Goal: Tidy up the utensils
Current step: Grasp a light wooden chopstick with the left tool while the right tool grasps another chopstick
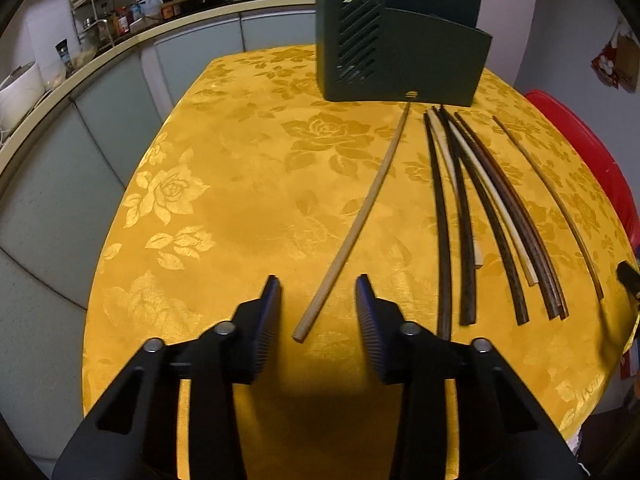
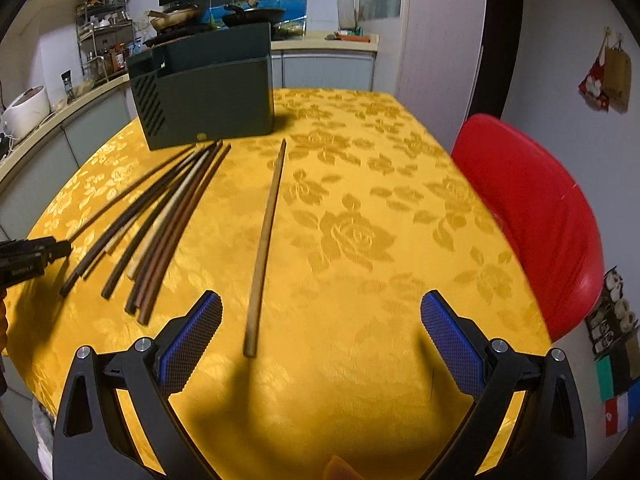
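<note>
A light wooden chopstick [image 1: 360, 216] lies alone on the yellow floral tablecloth [image 1: 224, 184]. Its near end sits between the fingers of my left gripper [image 1: 317, 294], whose jaws stand partly apart without touching it. To its right is a bundle of dark and cream chopsticks [image 1: 480, 208]. A dark green utensil holder [image 1: 400, 60] stands at the far end of the table. My right gripper [image 2: 322, 300] is wide open over another single brown chopstick [image 2: 264, 240], which lies nearer its left finger. The bundle [image 2: 160, 220] and the holder [image 2: 212, 92] lie to its left.
A red chair [image 2: 528, 216] stands close against the table's right side. A kitchen counter [image 1: 80, 72] with shelves, jars and pans runs along the left and back. The left gripper's tip [image 2: 32, 256] shows at the right wrist view's left edge.
</note>
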`<control>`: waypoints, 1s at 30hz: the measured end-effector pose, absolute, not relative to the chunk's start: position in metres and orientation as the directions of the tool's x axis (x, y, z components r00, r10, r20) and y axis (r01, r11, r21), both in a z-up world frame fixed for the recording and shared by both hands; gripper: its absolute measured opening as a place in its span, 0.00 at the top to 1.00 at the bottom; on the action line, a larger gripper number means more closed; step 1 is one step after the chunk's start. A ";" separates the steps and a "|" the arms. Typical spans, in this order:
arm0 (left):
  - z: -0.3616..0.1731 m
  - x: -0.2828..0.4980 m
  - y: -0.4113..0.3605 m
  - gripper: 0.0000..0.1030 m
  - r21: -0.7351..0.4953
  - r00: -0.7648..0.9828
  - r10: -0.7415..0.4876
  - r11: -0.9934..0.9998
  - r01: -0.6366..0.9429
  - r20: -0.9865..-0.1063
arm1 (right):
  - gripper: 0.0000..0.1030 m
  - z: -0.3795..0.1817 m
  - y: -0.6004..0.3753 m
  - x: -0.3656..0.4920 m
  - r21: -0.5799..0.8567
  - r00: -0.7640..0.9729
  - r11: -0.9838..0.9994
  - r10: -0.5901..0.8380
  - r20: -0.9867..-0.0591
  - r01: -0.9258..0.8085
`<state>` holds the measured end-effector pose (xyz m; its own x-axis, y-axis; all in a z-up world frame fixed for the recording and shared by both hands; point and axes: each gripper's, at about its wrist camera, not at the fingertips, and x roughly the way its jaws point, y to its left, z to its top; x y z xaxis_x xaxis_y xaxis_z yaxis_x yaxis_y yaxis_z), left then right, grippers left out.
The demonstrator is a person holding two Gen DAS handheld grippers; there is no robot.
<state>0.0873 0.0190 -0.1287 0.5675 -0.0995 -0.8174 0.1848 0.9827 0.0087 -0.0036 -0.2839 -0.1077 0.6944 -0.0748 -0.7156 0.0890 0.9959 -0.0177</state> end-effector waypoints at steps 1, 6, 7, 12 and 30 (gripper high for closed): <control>-0.128 0.086 0.018 0.77 0.008 0.570 -0.107 0.981 0.194 -0.815 | 0.07 -0.112 -0.284 -0.005 -0.013 0.692 0.996 -0.067 -0.719 0.083; -0.128 0.078 0.011 0.89 0.015 0.582 -0.116 0.977 0.215 -0.805 | 0.07 -0.129 -0.274 -0.005 -0.021 0.684 1.000 -0.030 -0.729 0.021; -0.129 0.076 0.011 0.89 0.017 0.587 -0.117 0.976 0.217 -0.801 | 0.07 -0.130 -0.271 -0.004 -0.025 0.687 1.000 -0.024 -0.726 0.008; -0.129 0.072 0.006 0.90 0.046 0.603 -0.097 0.975 0.217 -0.792 | 0.08 -0.137 -0.260 0.000 -0.025 0.705 0.999 0.007 -0.709 -0.035; -0.129 0.066 0.007 0.91 0.017 0.612 -0.122 0.976 0.217 -0.781 | 0.84 -0.137 -0.252 -0.009 0.027 0.735 0.995 0.090 -0.672 -0.098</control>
